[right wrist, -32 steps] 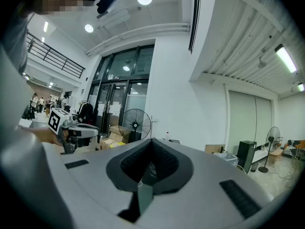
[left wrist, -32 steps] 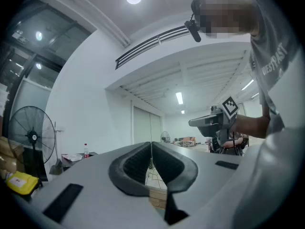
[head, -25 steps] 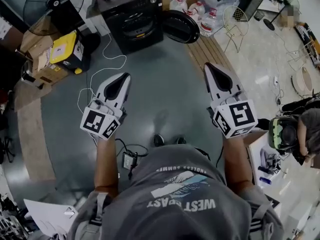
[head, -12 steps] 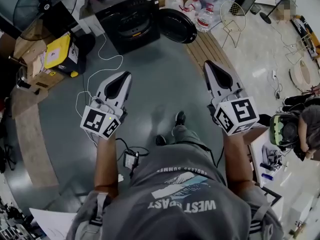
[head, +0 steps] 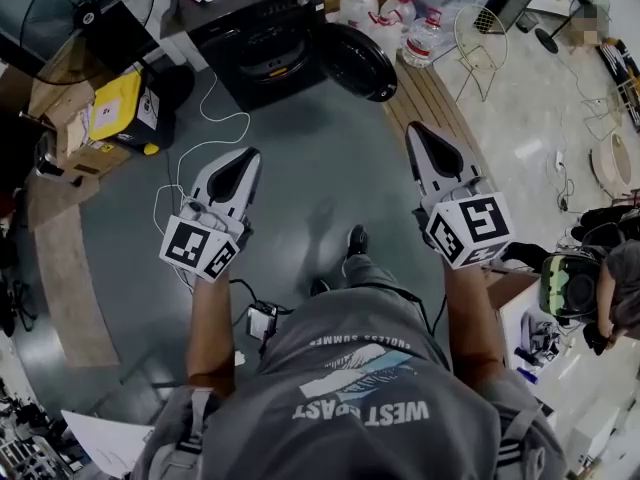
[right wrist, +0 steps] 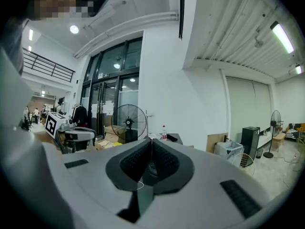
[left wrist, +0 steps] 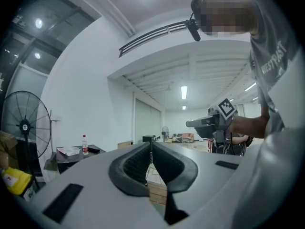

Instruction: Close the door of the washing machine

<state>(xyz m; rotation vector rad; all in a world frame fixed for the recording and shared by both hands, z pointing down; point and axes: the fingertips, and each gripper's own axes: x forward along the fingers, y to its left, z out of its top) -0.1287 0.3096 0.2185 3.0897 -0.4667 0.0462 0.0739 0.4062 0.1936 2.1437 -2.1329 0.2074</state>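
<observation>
Facing you, the open door (head: 358,60) lies ahead, nearer your right gripper (head: 416,131) than left gripper (head: 252,156); both jaws pressed together, empty.

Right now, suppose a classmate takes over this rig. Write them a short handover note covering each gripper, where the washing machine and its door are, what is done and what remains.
Left gripper: jaws together, empty, held out in front of the person.
Right gripper: jaws together, empty, held out likewise.
Washing machine: on the floor ahead, beyond both grippers; neither touches it. Its round door is swung open at the machine's right side in the head view.
Done: nothing on the door yet.
Left: walk up and push the door shut, probably with the right gripper, which is on the door's side.
</observation>
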